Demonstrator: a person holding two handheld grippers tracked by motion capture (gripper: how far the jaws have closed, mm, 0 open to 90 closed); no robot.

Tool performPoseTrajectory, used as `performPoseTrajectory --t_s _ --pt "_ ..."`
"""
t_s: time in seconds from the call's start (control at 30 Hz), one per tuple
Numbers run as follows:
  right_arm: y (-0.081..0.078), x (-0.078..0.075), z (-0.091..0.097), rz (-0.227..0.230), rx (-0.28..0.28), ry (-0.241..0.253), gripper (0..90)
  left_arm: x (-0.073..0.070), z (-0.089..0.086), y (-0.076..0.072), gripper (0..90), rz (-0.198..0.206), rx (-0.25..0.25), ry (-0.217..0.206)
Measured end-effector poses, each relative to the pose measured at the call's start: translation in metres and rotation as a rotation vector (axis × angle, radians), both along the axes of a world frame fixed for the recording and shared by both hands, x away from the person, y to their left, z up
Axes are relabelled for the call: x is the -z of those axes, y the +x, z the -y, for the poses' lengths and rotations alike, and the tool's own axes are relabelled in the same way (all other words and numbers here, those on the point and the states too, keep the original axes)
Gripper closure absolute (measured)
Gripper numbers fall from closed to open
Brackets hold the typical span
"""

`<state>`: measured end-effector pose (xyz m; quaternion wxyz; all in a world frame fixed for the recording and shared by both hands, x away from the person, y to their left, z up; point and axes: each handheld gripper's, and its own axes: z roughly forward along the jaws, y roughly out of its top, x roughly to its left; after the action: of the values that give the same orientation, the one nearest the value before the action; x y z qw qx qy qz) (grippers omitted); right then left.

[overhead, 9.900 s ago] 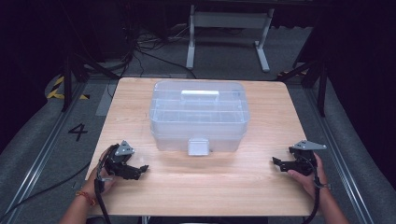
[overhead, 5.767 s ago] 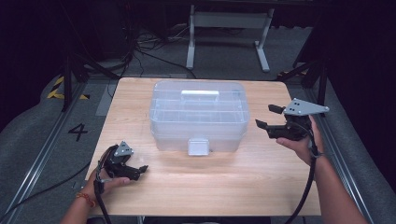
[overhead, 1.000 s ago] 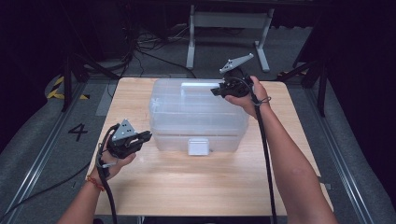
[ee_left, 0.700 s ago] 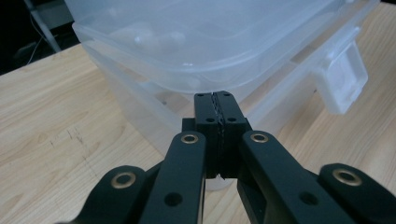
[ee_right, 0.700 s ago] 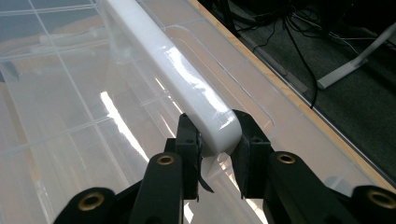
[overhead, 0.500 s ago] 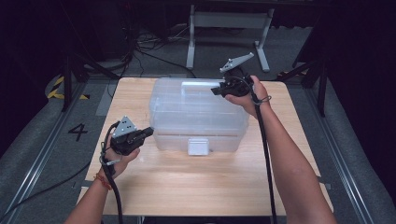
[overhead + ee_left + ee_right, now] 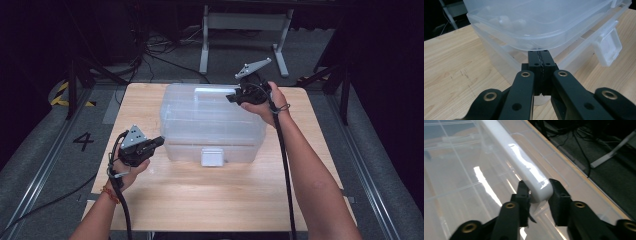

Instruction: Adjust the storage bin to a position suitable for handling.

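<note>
While the right hand-held gripper (image 7: 537, 195) straddles the white handle (image 7: 519, 157) end-on — jaws just easing apart — the left hand-held gripper (image 7: 541, 62), shut empty, noses under the clear storage box (image 7: 210, 120) lid's corner.

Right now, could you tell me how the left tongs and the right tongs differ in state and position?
The left tongs are shut with nothing between them, tips under the lid rim of the clear plastic box at a front corner. The right tongs straddle the white handle at the lid's far edge, their jaws having just been opening. Both are at the same box.
</note>
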<state>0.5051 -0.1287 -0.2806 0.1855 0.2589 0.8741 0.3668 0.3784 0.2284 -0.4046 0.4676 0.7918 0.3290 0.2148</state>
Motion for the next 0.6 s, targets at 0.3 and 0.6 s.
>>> performPoseTrajectory --t_s 0.3,0.6 --pt "-0.02 -0.011 0.023 0.094 0.015 0.064 58.5 -0.001 0.0 0.0 90.0 0.005 -0.001 0.015" --pt "-0.048 -0.024 0.065 0.158 0.039 0.113 55.3 -0.003 0.001 0.0 90.0 0.011 0.001 0.034"
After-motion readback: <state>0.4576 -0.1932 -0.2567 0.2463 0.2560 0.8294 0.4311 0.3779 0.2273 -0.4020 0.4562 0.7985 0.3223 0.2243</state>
